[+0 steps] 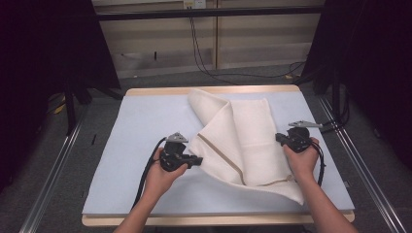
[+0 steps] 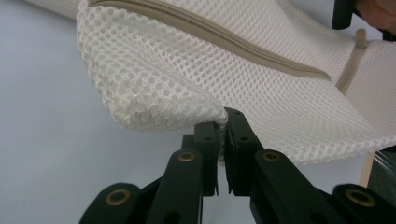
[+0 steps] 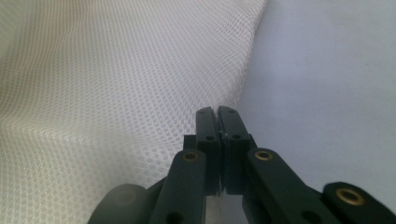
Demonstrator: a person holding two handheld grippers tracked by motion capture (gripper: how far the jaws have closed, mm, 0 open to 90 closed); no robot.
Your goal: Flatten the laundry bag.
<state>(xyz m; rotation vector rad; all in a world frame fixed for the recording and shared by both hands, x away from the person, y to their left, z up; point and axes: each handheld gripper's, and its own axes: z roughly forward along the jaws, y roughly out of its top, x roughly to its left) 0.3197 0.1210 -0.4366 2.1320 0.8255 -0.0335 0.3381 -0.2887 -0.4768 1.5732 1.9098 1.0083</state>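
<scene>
Two grippers are both clamped on the same thing. Your left gripper [image 2: 222, 122] has its jaws pressed together on a folded corner of the cream mesh laundry bag [image 1: 243, 141], the fabric bunching just above the tips in the left gripper view. Your right gripper [image 3: 217, 112] has its jaws drawn tight together along the bag's opposite edge; from the right gripper view the mesh seems pinched between them, though the nip itself is too thin to see clearly.

Between your hands the bag lies on the pale blue mat [image 1: 145, 126], partly doubled over: one flap stands up and curls toward the far edge of the wooden table [image 1: 214, 90], and the tan zipper [image 1: 221, 153] runs diagonally across the near side.

Judging by this, you have secured both sides and begun a fold, but nothing is finished. The raised flap has yet to be laid flat, the layers are skewed, and the edges do not line up yet.
</scene>
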